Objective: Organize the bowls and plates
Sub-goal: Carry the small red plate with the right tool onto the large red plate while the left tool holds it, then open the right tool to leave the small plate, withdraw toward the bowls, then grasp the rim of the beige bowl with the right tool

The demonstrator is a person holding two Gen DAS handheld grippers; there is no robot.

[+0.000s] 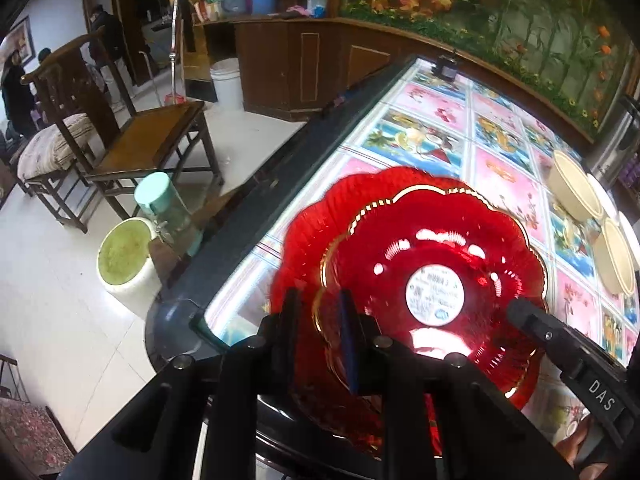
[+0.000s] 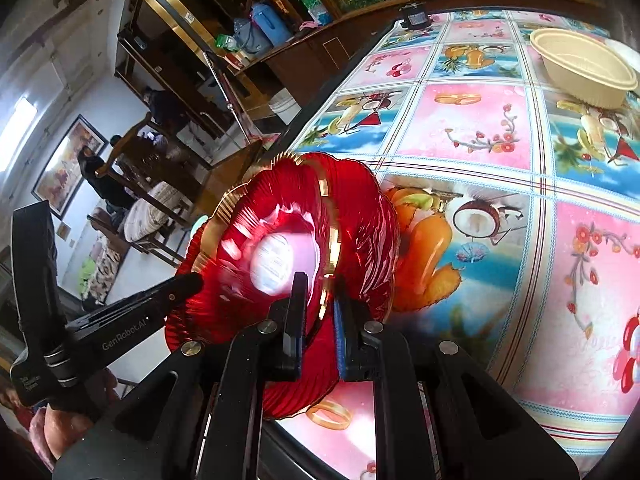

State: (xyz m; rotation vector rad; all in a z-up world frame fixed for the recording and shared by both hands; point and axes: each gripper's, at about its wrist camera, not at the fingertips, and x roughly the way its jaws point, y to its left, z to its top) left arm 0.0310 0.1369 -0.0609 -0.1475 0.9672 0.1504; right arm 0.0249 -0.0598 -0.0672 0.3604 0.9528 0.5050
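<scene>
Two red glass plates with scalloped gold rims are stacked at the table's near left corner. The upper plate [image 1: 432,264] carries a round white label [image 1: 435,295]. My left gripper [image 1: 320,304] is shut on the near rim of the upper plate. My right gripper [image 2: 318,292] is shut on the opposite rim of the same plate [image 2: 280,240], tilting it above the lower plate [image 2: 372,220]. The right gripper also shows in the left wrist view [image 1: 560,344]. Two cream bowls [image 1: 576,192] [image 1: 614,256] sit at the right; one shows in the right wrist view [image 2: 584,66].
The table [image 2: 472,128] has a fruit-and-flower patterned cloth. A small black device [image 1: 446,66] stands at its far edge. Wooden chairs [image 1: 132,136], a green-topped jar [image 1: 168,208] and a white bucket [image 1: 124,256] stand on the floor to the left. People stand far left.
</scene>
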